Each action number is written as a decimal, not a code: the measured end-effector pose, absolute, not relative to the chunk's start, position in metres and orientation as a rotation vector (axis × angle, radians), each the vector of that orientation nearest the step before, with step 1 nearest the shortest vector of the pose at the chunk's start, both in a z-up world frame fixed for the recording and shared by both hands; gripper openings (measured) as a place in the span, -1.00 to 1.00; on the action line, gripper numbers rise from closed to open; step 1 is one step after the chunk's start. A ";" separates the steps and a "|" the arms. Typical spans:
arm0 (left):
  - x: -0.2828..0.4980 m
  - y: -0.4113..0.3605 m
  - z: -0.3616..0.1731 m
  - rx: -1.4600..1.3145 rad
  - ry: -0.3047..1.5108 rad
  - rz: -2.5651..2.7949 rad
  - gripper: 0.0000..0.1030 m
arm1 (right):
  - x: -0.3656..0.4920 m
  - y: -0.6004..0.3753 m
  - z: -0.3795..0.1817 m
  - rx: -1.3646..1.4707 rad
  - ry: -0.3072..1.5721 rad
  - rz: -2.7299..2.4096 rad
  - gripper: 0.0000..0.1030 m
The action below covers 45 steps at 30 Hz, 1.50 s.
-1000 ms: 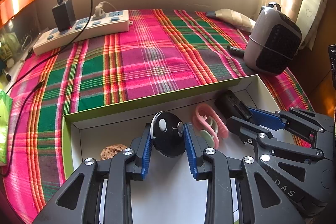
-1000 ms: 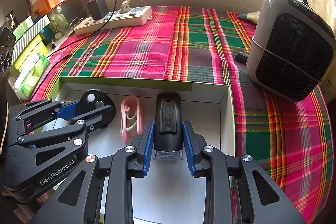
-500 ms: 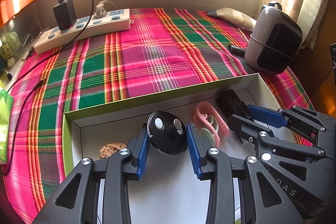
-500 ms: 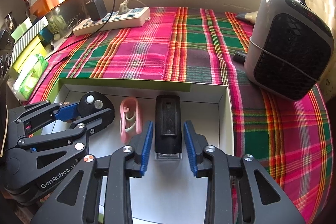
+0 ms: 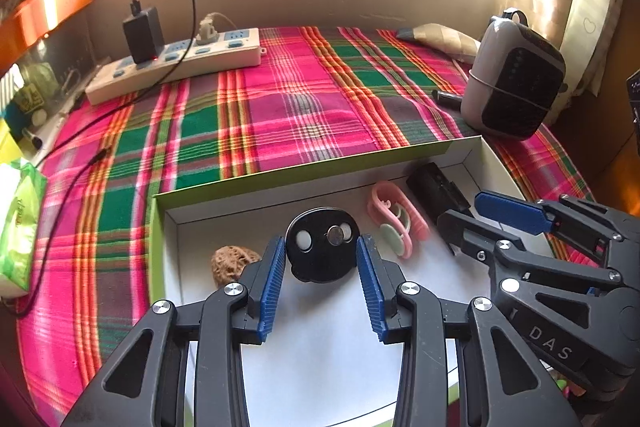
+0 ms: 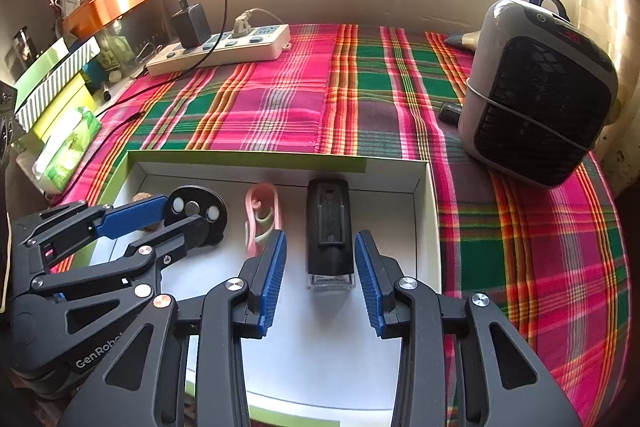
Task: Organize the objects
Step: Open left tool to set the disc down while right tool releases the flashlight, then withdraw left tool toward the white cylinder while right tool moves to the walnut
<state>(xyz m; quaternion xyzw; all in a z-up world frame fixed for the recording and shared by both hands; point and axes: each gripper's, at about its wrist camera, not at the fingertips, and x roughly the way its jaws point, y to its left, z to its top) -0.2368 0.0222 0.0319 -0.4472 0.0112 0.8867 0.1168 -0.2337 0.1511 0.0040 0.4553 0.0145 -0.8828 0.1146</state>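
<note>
A white box with a green rim (image 5: pixel 320 169) (image 6: pixel 248 157) lies on the plaid cloth. In it lie a black round disc (image 5: pixel 322 245) (image 6: pixel 198 213), a pink clip (image 5: pixel 394 223) (image 6: pixel 262 217), a black rectangular device (image 5: pixel 438 193) (image 6: pixel 329 231) and a brown walnut (image 5: pixel 232 265). My left gripper (image 5: pixel 321 281) (image 6: pixel 160 219) is open, its blue pads either side of the disc with small gaps. My right gripper (image 6: pixel 320 277) (image 5: pixel 476 219) is open, its pads apart from the black device between them.
A white power strip (image 5: pixel 176 65) (image 6: pixel 220 49) with a black charger stands at the back left, its cable trailing over the cloth. A grey fan heater (image 5: pixel 514 83) (image 6: pixel 538 99) stands at the right beside the box. A green tissue pack (image 5: pixel 18 227) (image 6: pixel 66 147) lies at the left.
Both grippers have opened: the left let go of the black disc, the right let go of the black device. Both have drawn back a little; the objects rest in the box.
</note>
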 end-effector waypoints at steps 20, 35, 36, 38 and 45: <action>-0.181 0.012 0.051 -1.233 -0.025 2.651 -0.32 | -0.180 0.152 0.026 1.235 0.027 -2.633 -0.28; -0.124 -0.022 0.053 -1.158 -0.117 2.737 -0.31 | -0.129 0.161 0.030 1.147 0.008 -2.659 -0.18; -0.121 -0.025 0.052 -1.159 -0.126 2.736 -0.31 | -0.125 0.163 0.030 1.142 0.000 -2.665 -0.18; -0.116 -0.030 0.050 -1.166 -0.144 2.733 -0.31 | -0.120 0.167 0.030 1.137 -0.021 -2.678 -0.18; -0.096 -0.050 0.039 -1.166 -0.215 2.734 -0.30 | -0.102 0.177 0.029 1.121 -0.037 -2.710 -0.18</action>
